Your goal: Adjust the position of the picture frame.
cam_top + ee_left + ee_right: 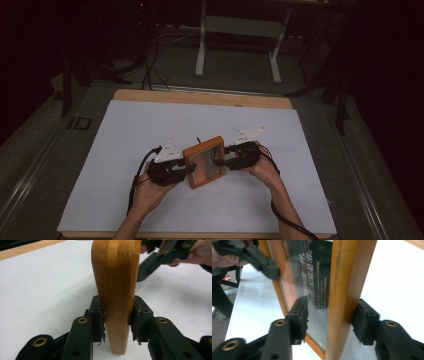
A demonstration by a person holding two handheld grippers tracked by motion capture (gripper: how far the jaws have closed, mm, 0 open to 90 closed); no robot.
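A rectangular picture frame of orange-brown wood with a glass front is held just off the white sheet covering the bench, near the sheet's middle and a little toward the person, one gripper at either side of it. The left gripper has its fingers closed tight on the frame's left rail — in the left gripper view both worn pads press flat against the rounded wooden edge, which rises straight up between them. The right gripper sits astride the frame's right rail: in the right gripper view one finger lies over the glass side and the other behind the wood, the rear pad against the back of the rail while the front pad seems to stand slightly off the glass. So its fingers are part-way closed around the rail, and whether they truly grip yet I cannot tell for sure. Dark print shows behind the glass, too blurred to read. Judging from this, the pick-up looks done — the frame is raised and secured by the left side — and the second hold on the right is only being established. What is left appears to be firming that right grip, then carrying or setting the frame wherever it is meant to stand; a thin dark strut behind the frame's far edge in the high view may be its stand.
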